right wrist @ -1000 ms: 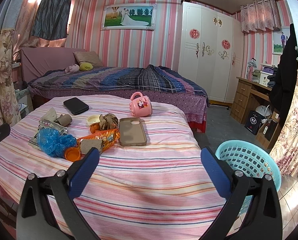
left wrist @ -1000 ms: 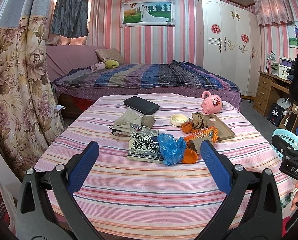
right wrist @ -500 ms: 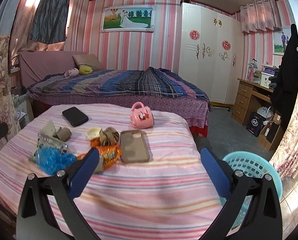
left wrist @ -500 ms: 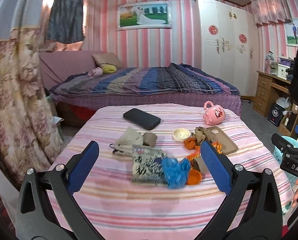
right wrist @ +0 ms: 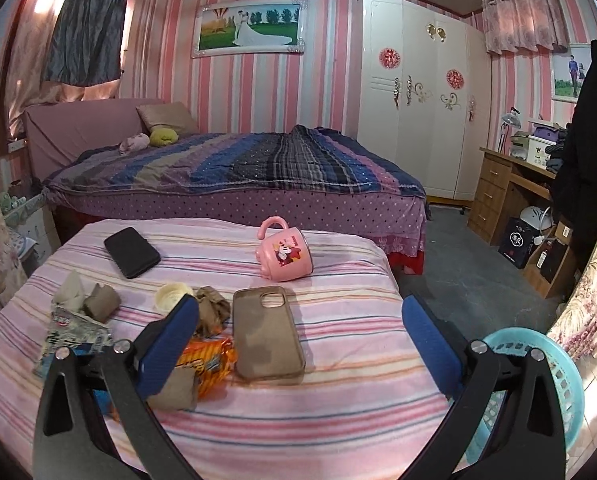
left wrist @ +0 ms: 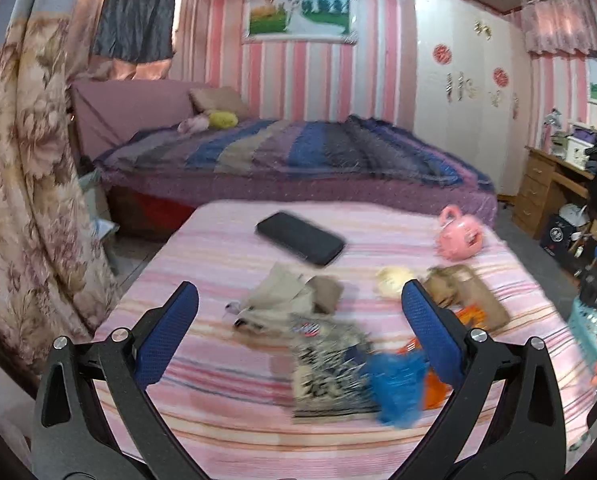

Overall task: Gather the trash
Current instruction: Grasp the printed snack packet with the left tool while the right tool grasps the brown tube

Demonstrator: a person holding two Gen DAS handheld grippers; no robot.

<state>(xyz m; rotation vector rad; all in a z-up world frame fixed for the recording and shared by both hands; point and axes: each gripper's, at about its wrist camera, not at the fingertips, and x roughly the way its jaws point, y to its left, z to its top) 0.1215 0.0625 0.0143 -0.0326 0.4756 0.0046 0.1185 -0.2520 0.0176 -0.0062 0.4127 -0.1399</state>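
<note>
As both grippers closed in on the striped table (right wrist: pixel 338 420) over the last second, the litter grew larger in both views and slid down between the fingers; the left view blurred, so that hand was moving fast. Nothing was picked up yet: I'd judge this the approach to the first grab.

Left gripper (left wrist: pixel 298 332): jaws wide apart, nothing held, hovering over the near-left part of the table, aimed at the printed wrapper (left wrist: pixel 330 368) and blue plastic bag (left wrist: pixel 396 380) near the front edge.

Right gripper (right wrist: pixel 300 336): jaws wide apart, empty, above the near-right part. Its left finger hung over the orange snack packet (right wrist: pixel 206 360) and the crumpled brown wad (right wrist: pixel 212 312).

Trash sat clustered left of centre, items touching or overlapping. Non-trash was mixed in: the phone case (right wrist: pixel 266 332) lay just beside the orange packet, the black phone (right wrist: pixel 131 252) toward the far-left corner, the pink mug (right wrist: pixel 284 254) on its side near the far edge.

Teal basket (right wrist: pixel 538 392) stood on the floor off the table's right edge, probably the drop target. The front and right parts of the table were bare, so there was open room to carry rightward. Risk, in my judgement: snagging the phone case with the packet.
</note>
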